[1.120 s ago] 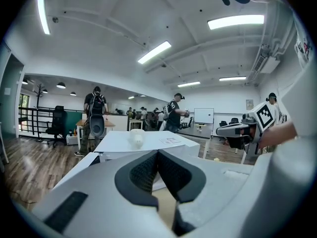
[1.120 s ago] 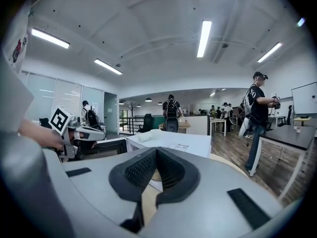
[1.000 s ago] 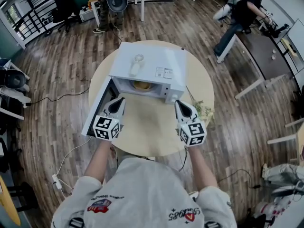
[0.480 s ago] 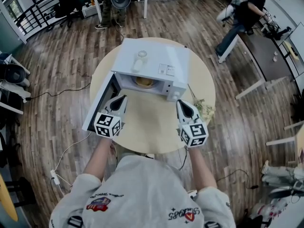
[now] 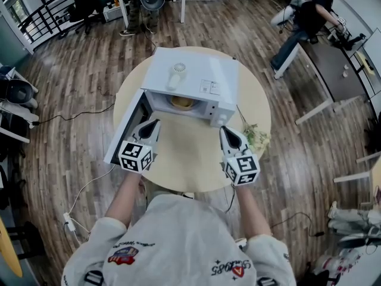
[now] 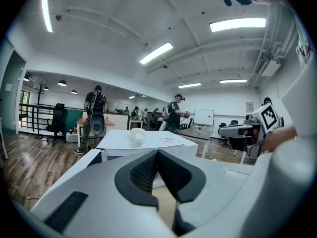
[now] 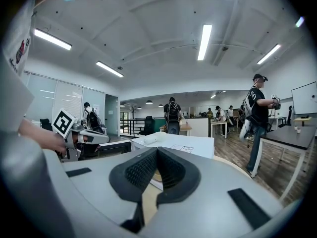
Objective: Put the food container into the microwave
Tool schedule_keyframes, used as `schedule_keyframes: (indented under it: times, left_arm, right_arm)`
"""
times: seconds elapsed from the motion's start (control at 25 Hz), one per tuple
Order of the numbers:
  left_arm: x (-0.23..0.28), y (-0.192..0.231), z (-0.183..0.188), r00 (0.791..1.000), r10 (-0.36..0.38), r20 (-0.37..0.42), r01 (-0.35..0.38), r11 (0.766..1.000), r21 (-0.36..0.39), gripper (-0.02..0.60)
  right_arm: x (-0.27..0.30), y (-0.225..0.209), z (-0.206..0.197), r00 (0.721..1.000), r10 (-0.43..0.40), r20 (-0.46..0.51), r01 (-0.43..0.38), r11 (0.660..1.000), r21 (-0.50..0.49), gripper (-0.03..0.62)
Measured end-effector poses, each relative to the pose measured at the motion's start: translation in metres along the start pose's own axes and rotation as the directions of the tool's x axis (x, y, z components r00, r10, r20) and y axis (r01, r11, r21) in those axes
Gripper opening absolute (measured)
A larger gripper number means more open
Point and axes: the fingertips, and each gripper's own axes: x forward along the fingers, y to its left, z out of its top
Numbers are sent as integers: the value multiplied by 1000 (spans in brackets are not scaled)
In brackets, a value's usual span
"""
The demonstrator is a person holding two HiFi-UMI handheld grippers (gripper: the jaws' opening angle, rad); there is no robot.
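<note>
- A white microwave point(image 5: 193, 82) is set at the centre of the frame on a round desk point(image 5: 184, 157), with its door point(image 5: 126, 130) open to the left.
- The food container point(image 5: 182, 103) is seen inside it.
- The left gripper point(image 5: 153, 124) and right gripper point(image 5: 225, 130) are held just below, jaws closed and empty.

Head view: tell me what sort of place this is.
Probably an open-plan office or lab: a desk, an office chair, a whiteboard and strip ceiling lights.

- An open-plan office, possibly a robotics lab: wood-plank floor point(image 5: 77, 100), ceiling strip lights point(image 7: 204, 41).
- Desks point(image 5: 336, 61), office chairs point(image 6: 58, 122), a whiteboard point(image 6: 203, 117), people point(image 7: 257, 108) standing among workstations.
</note>
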Motion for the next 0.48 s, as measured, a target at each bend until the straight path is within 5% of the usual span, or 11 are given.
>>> schedule_keyframes:
  times: [0.48]
  left_arm:
    - [2,0,-11,1000,5,-16,-5,1000,-11,5]
  right_arm:
    - [1,10,-2,1000,25,3,-25,1000,2,-6]
